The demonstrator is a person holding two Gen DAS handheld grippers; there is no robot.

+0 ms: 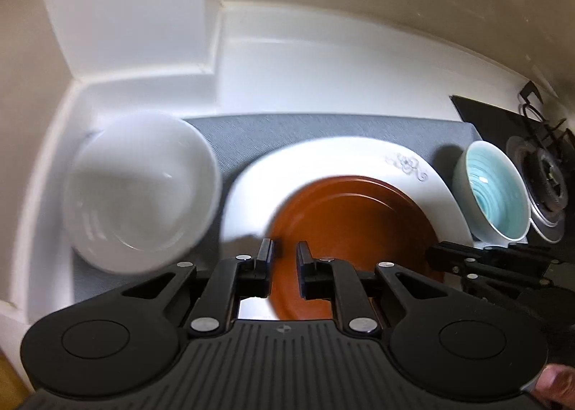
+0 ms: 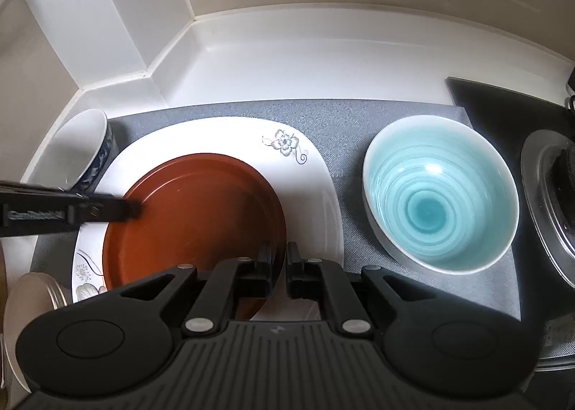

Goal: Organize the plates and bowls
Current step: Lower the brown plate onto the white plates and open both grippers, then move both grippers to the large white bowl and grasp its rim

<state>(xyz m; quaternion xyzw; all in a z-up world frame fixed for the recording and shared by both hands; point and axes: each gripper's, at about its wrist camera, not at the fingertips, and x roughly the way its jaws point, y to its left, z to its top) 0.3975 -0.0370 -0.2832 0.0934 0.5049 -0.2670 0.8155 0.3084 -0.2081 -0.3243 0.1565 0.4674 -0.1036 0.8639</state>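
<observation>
A brown plate (image 1: 354, 226) (image 2: 196, 217) lies on a white flowered plate (image 1: 345, 158) (image 2: 222, 133) on a grey mat (image 2: 341, 122). My left gripper (image 1: 284, 251) is nearly closed with its fingertips astride the brown plate's left rim; it also shows in the right wrist view (image 2: 133, 210). My right gripper (image 2: 279, 252) is nearly closed at the brown plate's right rim; it shows in the left wrist view (image 1: 436, 255). A white bowl with a blue outside (image 1: 140, 190) (image 2: 77, 151) stands left. A turquoise bowl (image 1: 494, 190) (image 2: 440, 203) stands right.
A gas stove burner (image 1: 546, 176) (image 2: 553, 201) sits on a black hob to the right. White counter and walls (image 2: 323, 61) close the back and left. A metal-rimmed lid or container (image 2: 32, 305) lies at the near left.
</observation>
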